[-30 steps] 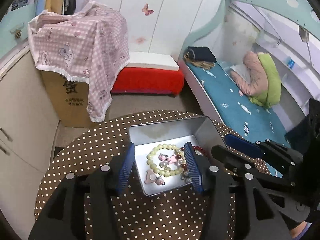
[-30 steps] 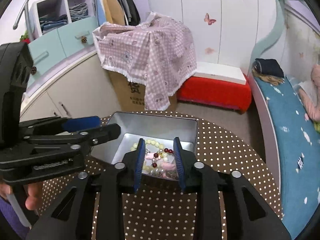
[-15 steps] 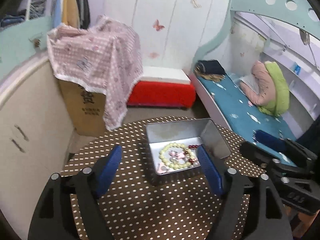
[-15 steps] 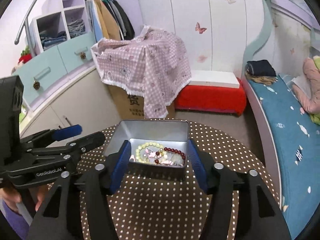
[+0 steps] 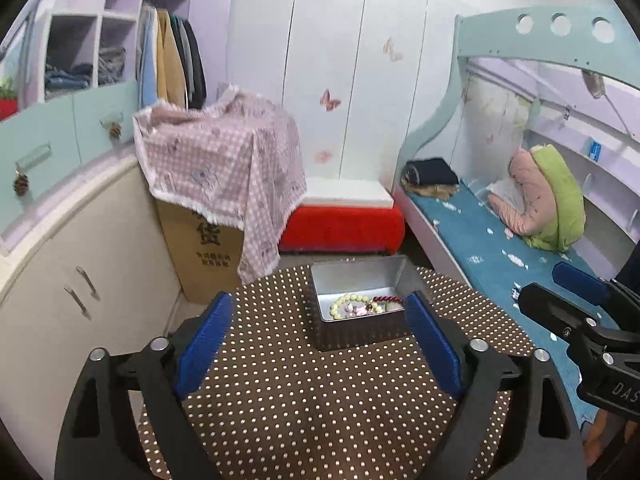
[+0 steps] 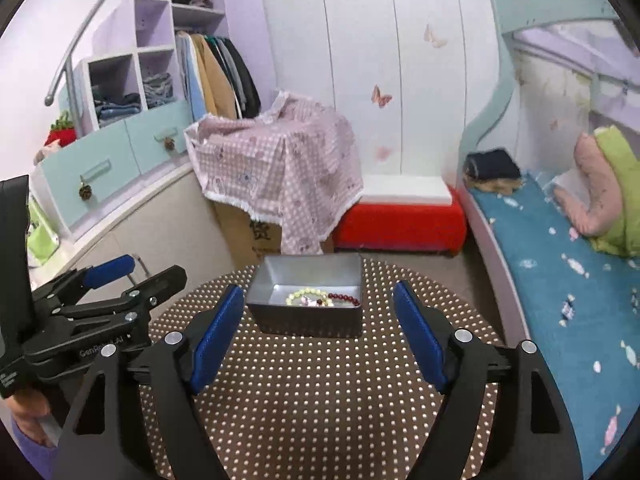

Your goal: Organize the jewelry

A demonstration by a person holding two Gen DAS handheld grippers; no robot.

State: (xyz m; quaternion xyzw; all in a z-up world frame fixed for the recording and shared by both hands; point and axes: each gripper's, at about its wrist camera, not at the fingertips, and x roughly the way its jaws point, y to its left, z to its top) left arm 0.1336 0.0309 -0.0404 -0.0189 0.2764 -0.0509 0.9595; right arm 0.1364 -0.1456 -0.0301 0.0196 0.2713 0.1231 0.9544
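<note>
While both grippers, the left gripper (image 5: 318, 346) and right gripper (image 6: 318, 338), are opening wide and empty, the pale green bead bracelet (image 6: 306, 297) and dark red bead bracelet (image 6: 345, 298) in the grey metal tin (image 6: 308, 322) look light and slippery, best pinched across the beads.

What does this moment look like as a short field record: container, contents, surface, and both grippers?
container: open metal tin, upright on the table
contents: pale green bead bracelet, dark red bead bracelet, small pink pieces
surface: round table with brown polka-dot cloth
left gripper: jaws opening, nothing between the fingers, short of the tin
right gripper: jaws opening, nothing between the fingers, short of the tin
jewelry outside tin: none visible
</note>
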